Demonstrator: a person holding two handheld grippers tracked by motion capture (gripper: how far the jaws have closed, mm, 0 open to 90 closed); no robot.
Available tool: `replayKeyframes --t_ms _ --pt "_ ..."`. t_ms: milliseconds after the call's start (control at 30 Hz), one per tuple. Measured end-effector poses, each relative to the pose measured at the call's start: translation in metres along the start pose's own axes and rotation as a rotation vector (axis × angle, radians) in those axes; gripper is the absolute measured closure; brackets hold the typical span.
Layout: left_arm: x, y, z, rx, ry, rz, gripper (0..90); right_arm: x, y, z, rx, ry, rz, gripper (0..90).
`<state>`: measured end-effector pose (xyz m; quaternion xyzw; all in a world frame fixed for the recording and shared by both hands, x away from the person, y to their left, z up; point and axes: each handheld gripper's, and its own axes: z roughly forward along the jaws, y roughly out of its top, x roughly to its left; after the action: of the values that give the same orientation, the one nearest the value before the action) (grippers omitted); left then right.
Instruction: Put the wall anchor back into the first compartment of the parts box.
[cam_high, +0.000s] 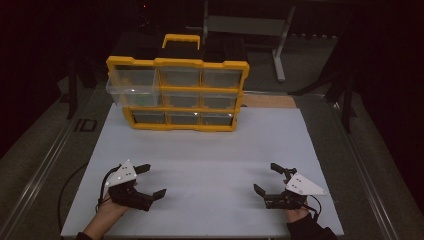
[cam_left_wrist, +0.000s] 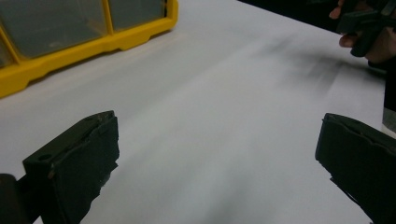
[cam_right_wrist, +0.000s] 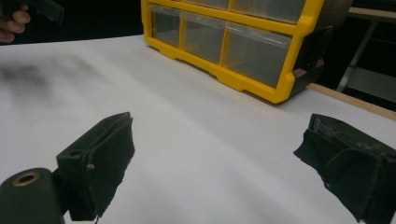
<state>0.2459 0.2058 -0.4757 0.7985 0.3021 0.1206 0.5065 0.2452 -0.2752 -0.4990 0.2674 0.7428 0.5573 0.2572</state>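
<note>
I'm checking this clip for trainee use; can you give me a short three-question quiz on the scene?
1. True or false: both grippers have their jaws open.
2. Which drawer of the yellow organizer is pulled out? A. top-left B. bottom-right C. centre
3. What lies between the left gripper and the right gripper?

Key: 1 true. 2 A, the top-left drawer. 3 bare white tabletop, nothing else.
</note>
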Motion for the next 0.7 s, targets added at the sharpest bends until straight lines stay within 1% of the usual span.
replayKeyframes --t_ms 133,200,267,300,367,467,500,600,633,667,700 --pt "-0.001 -0.011 0.0 -0.015 0.007 -0.023 0.0 0.0 0.0 0.0 0.004 0.0 -0.002 8.4" --pt "0.0 -0.016 0.0 -0.017 0.025 -0.021 0.0 0.0 0.0 0.0 0.004 0.001 -0.002 8.4" --pt "0.0 -0.021 0.0 -0.019 0.042 -0.029 0.0 0.0 0.0 0.0 0.005 0.002 0.001 8.4" --pt "0.0 -0.021 0.0 -0.019 0.042 -0.029 0.0 0.0 0.0 0.0 0.005 0.002 0.001 8.4" --pt "0.0 -0.024 -0.001 -0.023 0.059 -0.011 0.0 0.0 0.0 0.0 0.006 0.002 0.0 8.4" --pt "0.001 -0.026 -0.001 -0.028 0.067 -0.01 0.0 0.0 0.0 0.0 0.005 0.002 -0.003 8.4" --pt "0.004 -0.029 -0.002 -0.042 0.08 -0.016 0.0 0.0 0.0 0.001 0.006 0.003 -0.003 8.4" --pt "0.007 -0.031 -0.002 -0.055 0.105 -0.013 0.0 0.0 0.0 0.0 0.007 0.004 -0.001 8.4" --pt "0.008 -0.032 -0.002 -0.061 0.108 -0.021 0.0 0.0 -0.001 0.001 0.007 0.004 -0.003 8.4" --pt "0.008 -0.032 -0.002 -0.061 0.108 -0.021 0.0 0.0 -0.001 0.001 0.007 0.004 -0.003 8.4" --pt "0.009 -0.033 -0.003 -0.065 0.117 -0.031 0.0 0.0 -0.001 0.001 0.01 0.005 0.0 8.4"
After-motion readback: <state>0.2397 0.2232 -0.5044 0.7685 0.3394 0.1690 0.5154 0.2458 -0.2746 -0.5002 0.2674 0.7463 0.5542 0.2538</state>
